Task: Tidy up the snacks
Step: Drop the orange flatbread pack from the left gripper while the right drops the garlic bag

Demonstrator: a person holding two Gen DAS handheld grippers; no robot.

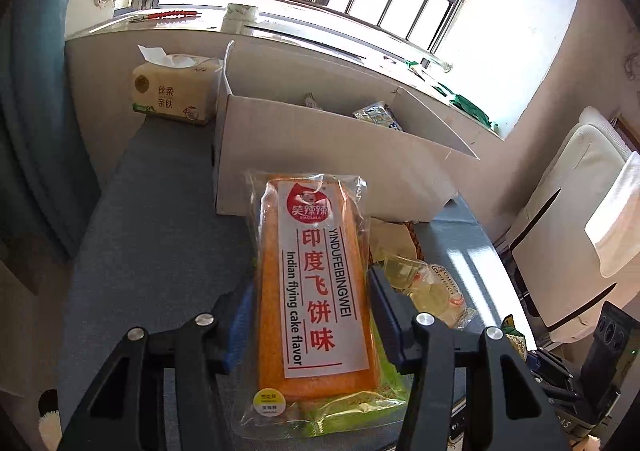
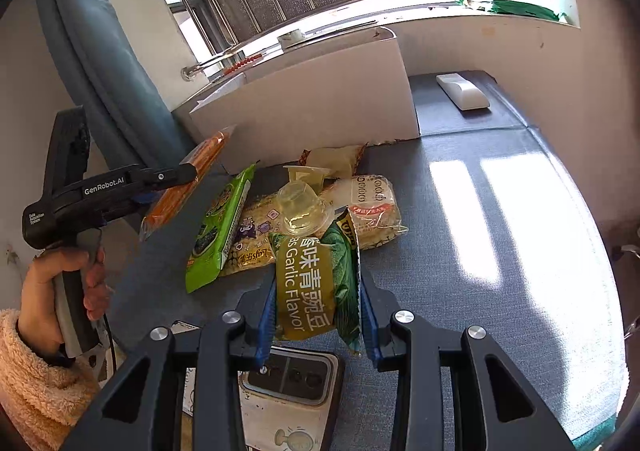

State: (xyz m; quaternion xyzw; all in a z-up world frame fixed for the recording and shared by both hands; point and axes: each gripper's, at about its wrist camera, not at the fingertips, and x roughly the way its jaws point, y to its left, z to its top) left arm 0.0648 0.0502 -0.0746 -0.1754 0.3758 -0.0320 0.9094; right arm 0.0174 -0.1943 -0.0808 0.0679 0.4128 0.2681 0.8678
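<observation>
My left gripper is shut on an orange flying-cake snack pack and holds it above the blue-grey table, in front of the open white box. The pack also shows in the right wrist view, held by the left gripper. My right gripper is shut on a green garlic pea bag at the near edge of a snack pile. The pile holds a green seaweed pack, a yellow pack, a clear jelly cup and a rice cracker pack.
The white box holds a few snacks. A tissue pack stands left of it. A white remote lies at the table's far right. A phone lies under my right gripper. A white chair stands to the right.
</observation>
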